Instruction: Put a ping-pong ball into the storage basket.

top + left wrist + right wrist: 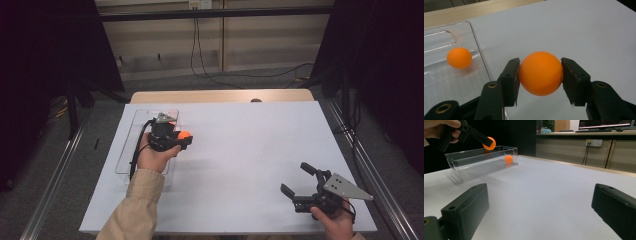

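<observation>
work in hand: orange balls going into the clear bin (131, 131) at the left edge of the tabletop (240, 150)
left gripper (540, 75): clamped on an orange ball (540, 73), one pad on each side, ball off the surface
held ball, place: in the air just beside the bin's right wall; from the right gripper view it hangs at about rim height near the bin's far end (489, 143); whether it has crossed the rim I cannot tell
second ball (459, 57): lying on the bin floor toward the far end, apart from the walls as far as can be seen
right gripper (303, 183): jaws spread wide, nothing between them, parked near the front right corner of the tabletop, well apart from the bin
bin: transparent, long side running along the left edge, open top, a cut-out grip slot in the far end wall
done (judged): one ball in the bin; another picked up and brought to the bin
left (judged): carry the held ball over the rim, open the jaws, let it drop beside the first
loose balls on tabletop: none seen on the white surface in the high view
progress (judged): late, likely the final ball if two is the full count
risk (judged): light ball may bounce out or roll off if released over the wall rather than inside
</observation>
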### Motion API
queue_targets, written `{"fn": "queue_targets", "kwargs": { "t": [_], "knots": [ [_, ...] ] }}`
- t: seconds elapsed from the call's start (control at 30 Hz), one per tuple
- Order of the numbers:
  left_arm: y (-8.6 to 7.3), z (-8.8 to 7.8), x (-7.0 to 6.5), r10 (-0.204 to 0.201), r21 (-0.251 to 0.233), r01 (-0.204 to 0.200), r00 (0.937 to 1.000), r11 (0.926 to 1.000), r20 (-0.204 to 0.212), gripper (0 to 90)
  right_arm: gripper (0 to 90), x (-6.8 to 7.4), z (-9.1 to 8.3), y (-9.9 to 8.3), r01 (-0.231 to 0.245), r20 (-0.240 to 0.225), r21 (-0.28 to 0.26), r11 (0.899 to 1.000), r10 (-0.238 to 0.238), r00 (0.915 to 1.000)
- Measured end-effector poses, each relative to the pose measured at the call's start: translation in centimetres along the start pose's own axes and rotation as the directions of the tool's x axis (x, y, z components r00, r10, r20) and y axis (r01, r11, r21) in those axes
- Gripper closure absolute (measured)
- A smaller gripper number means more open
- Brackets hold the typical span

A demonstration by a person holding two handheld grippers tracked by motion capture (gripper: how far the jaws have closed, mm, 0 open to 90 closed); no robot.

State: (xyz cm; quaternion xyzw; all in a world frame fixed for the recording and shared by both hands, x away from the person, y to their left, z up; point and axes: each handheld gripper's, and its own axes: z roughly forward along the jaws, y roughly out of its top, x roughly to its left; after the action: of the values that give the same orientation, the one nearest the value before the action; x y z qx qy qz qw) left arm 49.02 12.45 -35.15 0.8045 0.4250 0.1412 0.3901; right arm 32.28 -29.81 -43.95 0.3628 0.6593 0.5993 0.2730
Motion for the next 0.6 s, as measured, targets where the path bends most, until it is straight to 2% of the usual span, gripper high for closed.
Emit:
{"fn": "queue_targets", "kwargs": {
  "t": [0.17,0.2,0.47,0.5,0.6],
  "knots": [
    [0.03,-0.17,0.11,-0.018,-0.016,0.018,0.9998,0.9997,-0.006,51.1,0.6,0.0,0.01,-0.01,0.001,0.001,0.0,1.0,-0.001,1.0],
    [0.06,-0.27,0.19,-0.008,-0.003,0.008,1.0,1.0,-0.005,51.1,0.6,0.0,0.01,-0.01,0.0,0.001,0.001,1.0,0.0,1.0],
    [0.02,-0.38,0.36,-0.003,-0.001,0.003,0.9999,1.0,-0.011,51.1,0.6,-0.01,0.02,-0.01,0.003,0.0,-0.001,1.0,-0.003,1.0],
    [-0.01,-0.29,0.25,-0.018,-0.017,0.017,0.9998,0.9997,-0.01,51.1,0.6,-0.01,0.03,-0.01,0.003,-0.002,-0.001,1.0,-0.003,1.0],
    [-0.04,-0.37,0.31,-0.021,-0.012,0.02,0.9997,0.9997,-0.012,51.1,0.6,0.01,0.02,-0.02,0.004,0.001,0.004,1.0,-0.004,1.0]
  ]
}}
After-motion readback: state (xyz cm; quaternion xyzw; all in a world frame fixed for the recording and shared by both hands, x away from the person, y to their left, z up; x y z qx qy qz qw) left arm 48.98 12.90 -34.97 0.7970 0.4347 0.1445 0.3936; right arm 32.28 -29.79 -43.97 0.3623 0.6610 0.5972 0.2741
